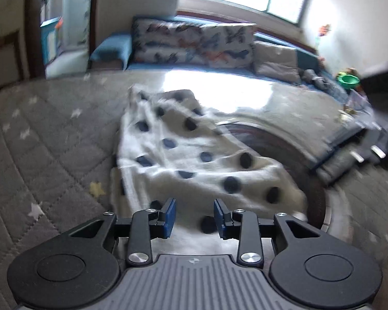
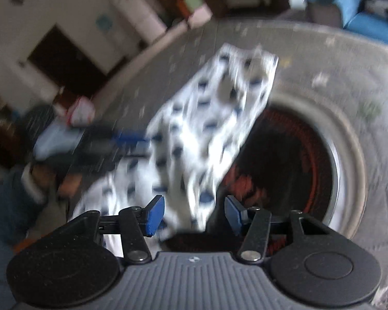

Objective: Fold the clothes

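A white garment with dark blue dots (image 1: 194, 152) lies spread on the grey quilted star-print surface (image 1: 44, 134). It also shows in the right wrist view (image 2: 194, 129), blurred by motion. My left gripper (image 1: 194, 218) is open and hovers over the garment's near edge, holding nothing. My right gripper (image 2: 194, 213) is open above the garment's near end, with cloth showing between its blue pads (image 2: 155, 214), not clamped. The left gripper appears blurred in the right wrist view (image 2: 126, 139) at the garment's left edge.
A round dark red and black rug or basket with a pale rim (image 2: 297, 155) lies partly under the garment, also in the left wrist view (image 1: 271, 144). A blue sofa with butterfly cushions (image 1: 194, 41) stands behind. A green bowl (image 1: 349, 78) sits at far right.
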The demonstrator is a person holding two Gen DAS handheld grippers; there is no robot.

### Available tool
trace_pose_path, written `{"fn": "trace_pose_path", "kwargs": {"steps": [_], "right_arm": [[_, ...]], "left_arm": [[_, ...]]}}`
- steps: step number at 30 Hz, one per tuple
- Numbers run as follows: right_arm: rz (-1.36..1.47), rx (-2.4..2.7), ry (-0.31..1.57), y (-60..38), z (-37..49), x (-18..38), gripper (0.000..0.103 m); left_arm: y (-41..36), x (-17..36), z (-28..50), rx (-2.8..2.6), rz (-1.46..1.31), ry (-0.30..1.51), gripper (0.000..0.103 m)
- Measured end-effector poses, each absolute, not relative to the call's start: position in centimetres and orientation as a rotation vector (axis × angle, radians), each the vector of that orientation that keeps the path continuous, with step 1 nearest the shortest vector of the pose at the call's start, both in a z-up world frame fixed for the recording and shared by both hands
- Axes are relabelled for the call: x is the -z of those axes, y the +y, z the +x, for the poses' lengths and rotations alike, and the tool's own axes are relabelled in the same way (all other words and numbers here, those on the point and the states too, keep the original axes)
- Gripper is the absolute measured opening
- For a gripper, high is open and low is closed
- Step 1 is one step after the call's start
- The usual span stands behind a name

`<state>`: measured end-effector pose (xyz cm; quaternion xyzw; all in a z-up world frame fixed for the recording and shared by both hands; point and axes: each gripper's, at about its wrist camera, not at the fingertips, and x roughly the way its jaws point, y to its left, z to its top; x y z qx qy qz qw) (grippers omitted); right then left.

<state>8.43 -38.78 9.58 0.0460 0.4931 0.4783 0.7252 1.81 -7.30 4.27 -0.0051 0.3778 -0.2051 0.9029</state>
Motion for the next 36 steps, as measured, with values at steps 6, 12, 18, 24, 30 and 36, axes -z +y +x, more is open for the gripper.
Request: {"fn": "trace_pose_path", "kwargs": {"steps": [6,12,18,24,30,36], "right_arm": [[0.138,-1.013,0.959,-35.1,8.9,-10.8,0.049],[0.079,-0.99,0.952,-30.2,10.9,-9.5,0.048],[0.0,-0.849,0.947,-28.2,14.2,-7.4,0.048],[-0.02,-0.723,0.904,-27.2,17.3,-6.4,0.047],[-0.042,-0.609,0.848,-26.1,19.9,-6.1,0.046],[-0.043,-0.561,0.842,-26.1,21.1,-6.1,0.047]], "left_arm": [[-9.5,-4.4,-3.3,0.625,-0.023,0.81,0.035],[-10.1,-3.0,-5.5,0.735,-0.057,0.891,0.035],[-9.9,-1.8,-6.8,0.791,-0.061,0.943,0.035],[-9.2,-1.5,-6.9,0.837,-0.082,0.948,0.035],[-8.9,-1.2,-6.9,0.871,-0.095,0.948,0.037],[-8.3,-1.6,-6.8,0.884,-0.112,0.94,0.039]]}}
